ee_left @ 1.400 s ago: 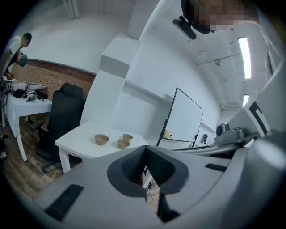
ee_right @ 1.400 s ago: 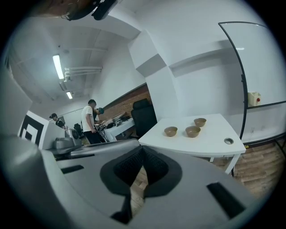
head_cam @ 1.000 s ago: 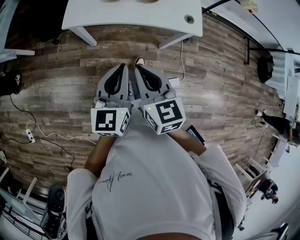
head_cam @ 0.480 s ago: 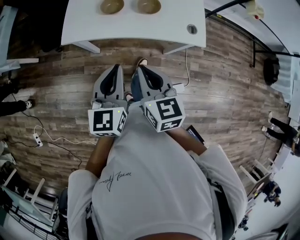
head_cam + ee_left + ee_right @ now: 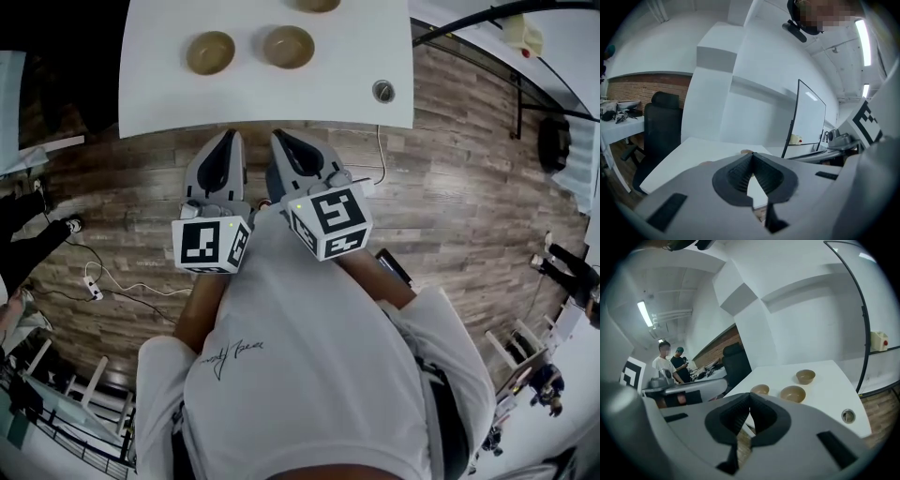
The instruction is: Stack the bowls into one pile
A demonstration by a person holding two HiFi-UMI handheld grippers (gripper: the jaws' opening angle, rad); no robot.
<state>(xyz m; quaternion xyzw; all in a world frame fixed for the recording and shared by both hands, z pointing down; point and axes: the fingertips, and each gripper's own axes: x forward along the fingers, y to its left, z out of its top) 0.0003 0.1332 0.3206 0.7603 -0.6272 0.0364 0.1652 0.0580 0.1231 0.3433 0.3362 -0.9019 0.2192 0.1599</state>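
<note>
A person in a white shirt (image 5: 309, 375) stands at the near edge of a white table (image 5: 159, 94), holding the left gripper (image 5: 228, 137) and right gripper (image 5: 281, 139) side by side over the wooden floor (image 5: 450, 187). Both pairs of jaws are clenched tip to tip with nothing between them. Three tan bowls sit apart on the tabletop, unstacked: the left bowl (image 5: 210, 52), the middle bowl (image 5: 288, 46) just right of it, and the far bowl (image 5: 319, 4) beyond, cut off by the frame's edge.
</note>
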